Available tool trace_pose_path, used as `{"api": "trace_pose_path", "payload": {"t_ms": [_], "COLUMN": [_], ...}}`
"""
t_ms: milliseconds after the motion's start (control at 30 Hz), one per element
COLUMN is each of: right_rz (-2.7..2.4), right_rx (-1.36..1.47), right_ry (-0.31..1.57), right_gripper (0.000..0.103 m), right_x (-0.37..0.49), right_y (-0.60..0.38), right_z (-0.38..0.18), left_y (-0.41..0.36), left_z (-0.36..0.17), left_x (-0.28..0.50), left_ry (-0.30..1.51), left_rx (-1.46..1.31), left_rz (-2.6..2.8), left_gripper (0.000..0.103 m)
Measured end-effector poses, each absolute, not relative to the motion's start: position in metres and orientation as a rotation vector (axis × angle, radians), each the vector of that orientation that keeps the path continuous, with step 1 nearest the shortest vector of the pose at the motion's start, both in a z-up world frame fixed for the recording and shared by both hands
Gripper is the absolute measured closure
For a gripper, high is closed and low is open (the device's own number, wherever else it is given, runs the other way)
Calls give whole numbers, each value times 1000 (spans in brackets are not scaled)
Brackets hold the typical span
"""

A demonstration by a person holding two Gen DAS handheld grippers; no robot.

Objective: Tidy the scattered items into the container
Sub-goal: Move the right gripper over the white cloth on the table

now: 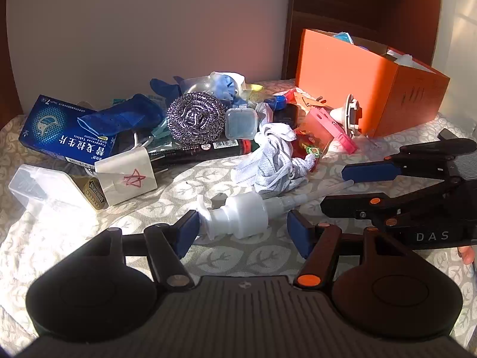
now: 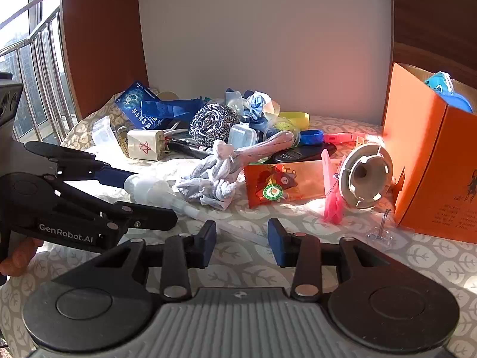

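A bench covered by a grey cloth with white leaf prints (image 1: 238,256) sits in sunlight against a pale wall, between dark wood panels, with a railed window on its left. One white plastic pump dispenser head (image 1: 238,213) lies on the cloth between the pads of the left tool (image 1: 243,228), touching the left pad, the right pad not visibly touching; its thin tube (image 2: 238,229) runs between the right tool's (image 2: 242,240) narrowly parted pads. One steel wool scourer (image 1: 195,120) lies in the clutter, and one orange cardboard box (image 1: 357,86) stands right.

Shiny coiled metal scourer (image 1: 195,120)
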State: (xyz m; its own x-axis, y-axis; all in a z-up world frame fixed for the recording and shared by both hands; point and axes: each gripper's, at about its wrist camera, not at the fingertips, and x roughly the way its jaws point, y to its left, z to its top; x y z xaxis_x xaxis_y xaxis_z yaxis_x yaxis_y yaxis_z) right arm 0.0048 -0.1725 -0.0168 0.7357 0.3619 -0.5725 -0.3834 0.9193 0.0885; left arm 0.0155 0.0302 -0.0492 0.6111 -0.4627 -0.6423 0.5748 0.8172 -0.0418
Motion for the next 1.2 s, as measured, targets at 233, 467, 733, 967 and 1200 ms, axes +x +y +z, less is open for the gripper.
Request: {"api": "trace_pose_path", "payload": {"t_ms": [233, 467, 733, 967, 1200], "right_rz": [366, 310, 346, 383, 416], "right_rx": [-48, -41, 0, 7, -28], "right_ry": [595, 656, 637, 581, 569], "right_gripper": [9, 0, 3, 3, 3], "right_x": [-5, 1, -2, -2, 3], "right_y": [-172, -170, -177, -173, -157], "right_z": [-14, -18, -13, -2, 0], "left_y": [26, 22, 37, 49, 49], "left_z": [-51, -52, -43, -37, -36], "left_x": [16, 19, 22, 20, 23], "left_ry": [687, 691, 691, 689, 655], "left_rx": [179, 180, 72, 77, 50], "left_rz": [-597, -577, -577, -532, -551], "left_gripper": [39, 44, 50, 77, 37]}}
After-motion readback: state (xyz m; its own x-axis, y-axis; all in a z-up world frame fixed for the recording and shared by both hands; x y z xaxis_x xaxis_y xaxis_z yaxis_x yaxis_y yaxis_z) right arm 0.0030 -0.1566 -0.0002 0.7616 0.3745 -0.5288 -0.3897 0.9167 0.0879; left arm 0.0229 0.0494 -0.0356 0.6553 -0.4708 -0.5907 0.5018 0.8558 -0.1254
